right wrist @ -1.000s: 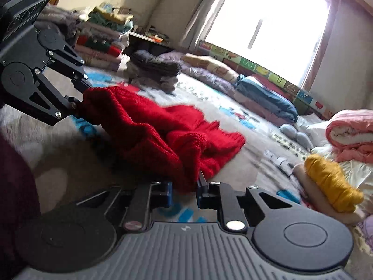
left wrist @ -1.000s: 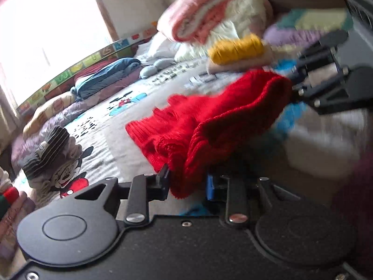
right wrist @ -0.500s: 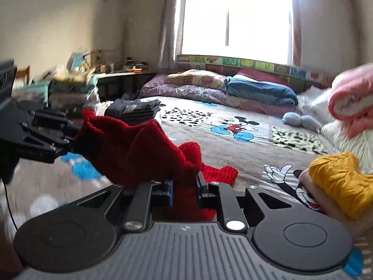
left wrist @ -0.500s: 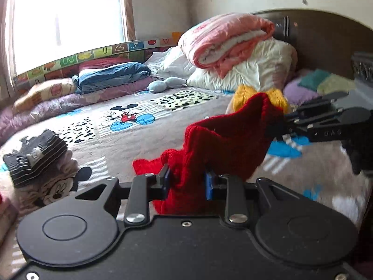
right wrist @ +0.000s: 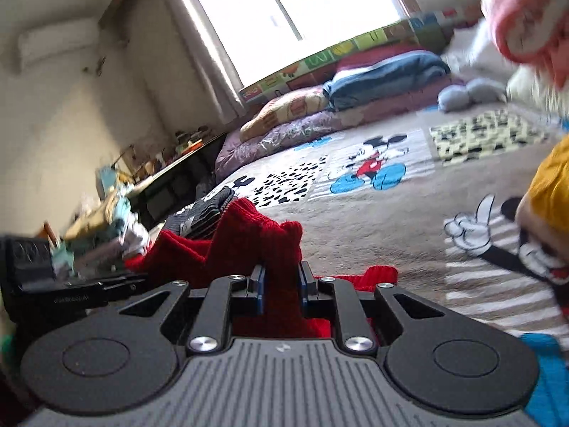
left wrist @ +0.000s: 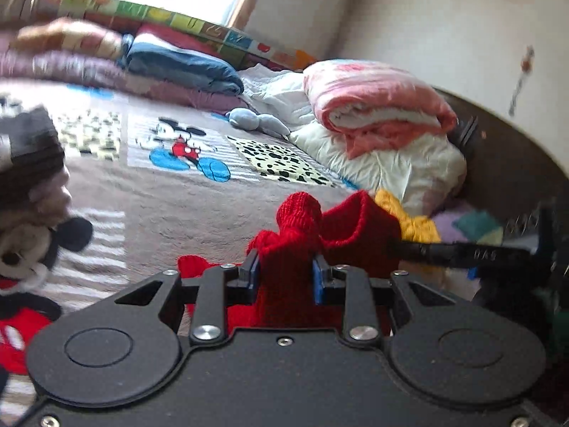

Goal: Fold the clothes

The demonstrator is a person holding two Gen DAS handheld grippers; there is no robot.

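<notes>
Nearest, left wrist view: left gripper [left wrist: 286,279], blue pads [left wrist: 253,274] pressed narrow on a bunched fold of red knit garment [left wrist: 295,245], cloth standing up between the jaws and spilling below them. To the right of it, same view: right gripper [left wrist: 398,247], seen side-on, clamped on the far end of the same red knit, which is lifted clear of the bed at that end.

Nearest, right wrist view: right gripper [right wrist: 281,286], jaws drawn narrow on the red knit garment [right wrist: 249,245]; a further red edge lying on the cover just right of the fingers. At left edge, left gripper [right wrist: 135,279], tips buried in red cloth.

Next out: Mickey Mouse bedcover [left wrist: 185,192], grey-brown, bare in the middle. Dark striped folded pile [left wrist: 28,149] at left, blurred. Yellow knit [left wrist: 409,220] just behind the red garment, resting on something pale, perhaps another folded piece.

Further: small blue-grey soft item [left wrist: 259,121] on the cover; white bedding [left wrist: 391,156] with pink rolled blanket [left wrist: 373,106] on top; dark headboard [left wrist: 512,163] behind.

Furthest: blue folded blanket [left wrist: 185,64] on purple quilts [left wrist: 71,67] along the alphabet-patterned board [left wrist: 170,17]; bright window [right wrist: 295,10]; cluttered low shelf [right wrist: 170,167] by the wall.
</notes>
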